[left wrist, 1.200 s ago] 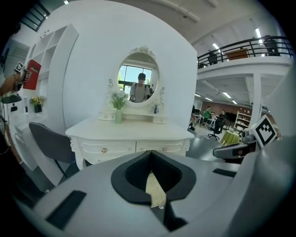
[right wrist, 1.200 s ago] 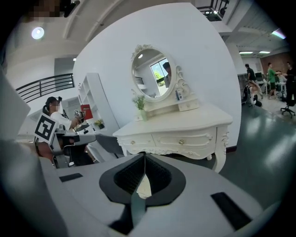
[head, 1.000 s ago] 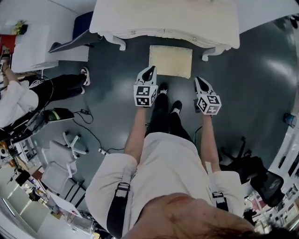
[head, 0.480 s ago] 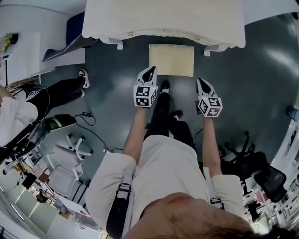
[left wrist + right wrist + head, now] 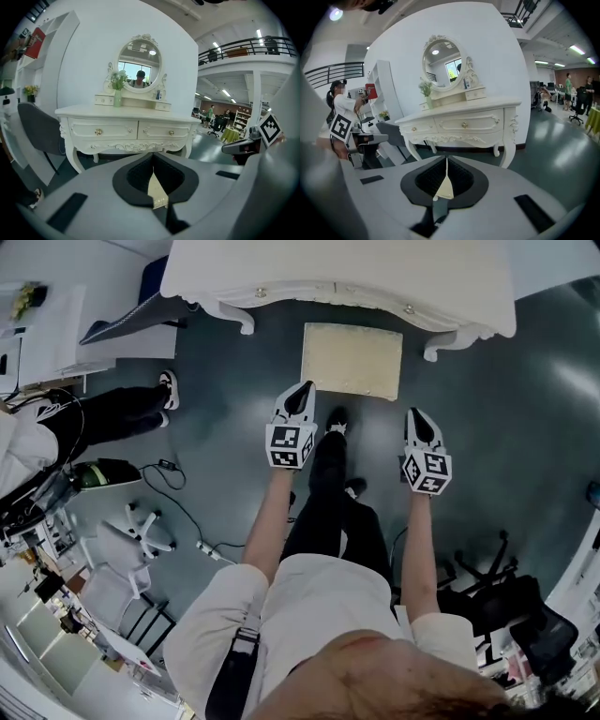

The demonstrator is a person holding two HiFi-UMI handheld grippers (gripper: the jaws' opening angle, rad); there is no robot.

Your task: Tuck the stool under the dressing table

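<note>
Head view: stool (image 5: 352,360) at 12 o'clock, flat cream rectangular cushion, long axis 9-to-3, parallel to dressing table (image 5: 337,273) front. Sits between table's curved white front legs, mostly out on floor. My left gripper (image 5: 304,388) tip by stool's near-left corner. My right gripper (image 5: 415,414) at 1 o'clock, apart from stool.

Left gripper view: my jaws pressed together, nothing held; cream sliver of stool beyond.

Right gripper view: jaws closed, empty; carved white table, oval mirror (image 5: 443,58) ahead.
</note>
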